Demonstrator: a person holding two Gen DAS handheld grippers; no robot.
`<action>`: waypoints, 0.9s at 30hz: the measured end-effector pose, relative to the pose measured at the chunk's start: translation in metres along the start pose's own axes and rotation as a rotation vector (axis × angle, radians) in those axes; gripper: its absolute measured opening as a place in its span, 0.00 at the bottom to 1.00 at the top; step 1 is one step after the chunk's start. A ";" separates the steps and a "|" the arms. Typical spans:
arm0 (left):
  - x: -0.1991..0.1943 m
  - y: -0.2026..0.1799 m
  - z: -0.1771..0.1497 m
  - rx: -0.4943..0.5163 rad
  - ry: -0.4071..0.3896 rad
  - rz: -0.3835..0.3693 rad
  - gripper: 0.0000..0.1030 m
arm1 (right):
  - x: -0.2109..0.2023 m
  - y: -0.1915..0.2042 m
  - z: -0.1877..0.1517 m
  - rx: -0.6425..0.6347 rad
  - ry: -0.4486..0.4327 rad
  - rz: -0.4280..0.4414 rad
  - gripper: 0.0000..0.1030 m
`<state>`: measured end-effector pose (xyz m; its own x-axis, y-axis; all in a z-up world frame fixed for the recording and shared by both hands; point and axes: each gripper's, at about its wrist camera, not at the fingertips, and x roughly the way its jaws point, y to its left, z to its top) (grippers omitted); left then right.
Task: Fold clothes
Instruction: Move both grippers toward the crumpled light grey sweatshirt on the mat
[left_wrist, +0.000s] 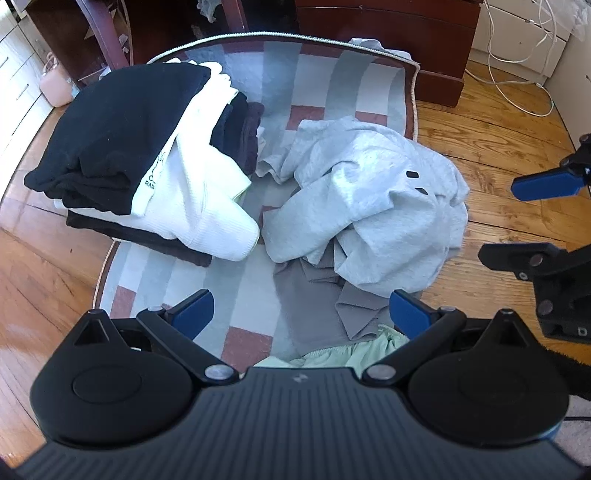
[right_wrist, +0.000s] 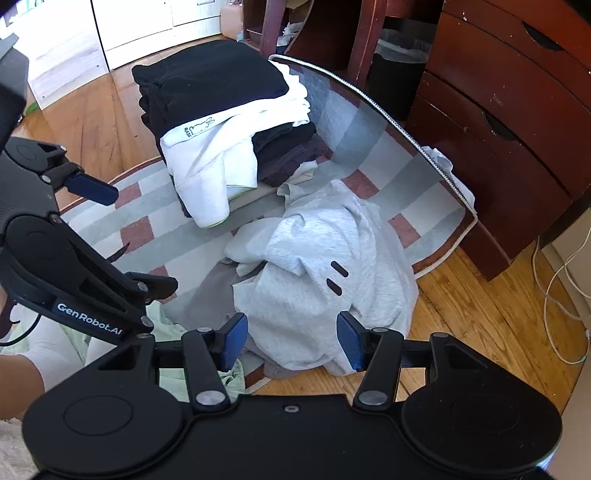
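A crumpled light grey sweatshirt (left_wrist: 373, 206) (right_wrist: 314, 280) lies on the checked rug (left_wrist: 317, 74) (right_wrist: 369, 162), on top of a darker grey garment (left_wrist: 317, 302) (right_wrist: 207, 291). A pale green garment (left_wrist: 354, 354) (right_wrist: 162, 325) pokes out at the near edge. To the left stands a stack of folded clothes (left_wrist: 122, 147) (right_wrist: 214, 96), black on top with a white piece draped over its side. My left gripper (left_wrist: 301, 314) hovers open above the dark grey garment. My right gripper (right_wrist: 291, 339) is open just above the sweatshirt's near edge. Neither holds anything.
Dark wooden drawers (right_wrist: 509, 110) and chair legs (left_wrist: 107, 33) border the rug's far side. White cables (left_wrist: 517, 48) (right_wrist: 565, 295) lie on the wood floor (left_wrist: 491, 125) to the right. A white cabinet (right_wrist: 70, 40) stands at the far left. A person's sleeve (right_wrist: 44, 354) shows low left.
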<state>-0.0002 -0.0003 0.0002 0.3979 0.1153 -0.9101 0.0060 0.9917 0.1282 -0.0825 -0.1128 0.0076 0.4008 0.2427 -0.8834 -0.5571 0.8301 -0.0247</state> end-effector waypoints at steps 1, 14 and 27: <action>-0.001 -0.001 0.000 0.009 -0.009 0.004 1.00 | 0.000 -0.001 0.000 0.004 -0.001 0.001 0.57; -0.012 -0.018 -0.002 0.099 -0.055 0.014 1.00 | -0.003 -0.012 -0.003 0.045 -0.010 0.000 0.59; -0.012 -0.018 -0.004 0.087 -0.043 -0.028 1.00 | -0.006 -0.014 -0.010 0.056 -0.012 0.007 0.59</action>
<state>-0.0084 -0.0196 0.0069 0.4352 0.0832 -0.8965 0.0968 0.9856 0.1385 -0.0841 -0.1312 0.0083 0.4059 0.2541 -0.8779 -0.5186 0.8550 0.0076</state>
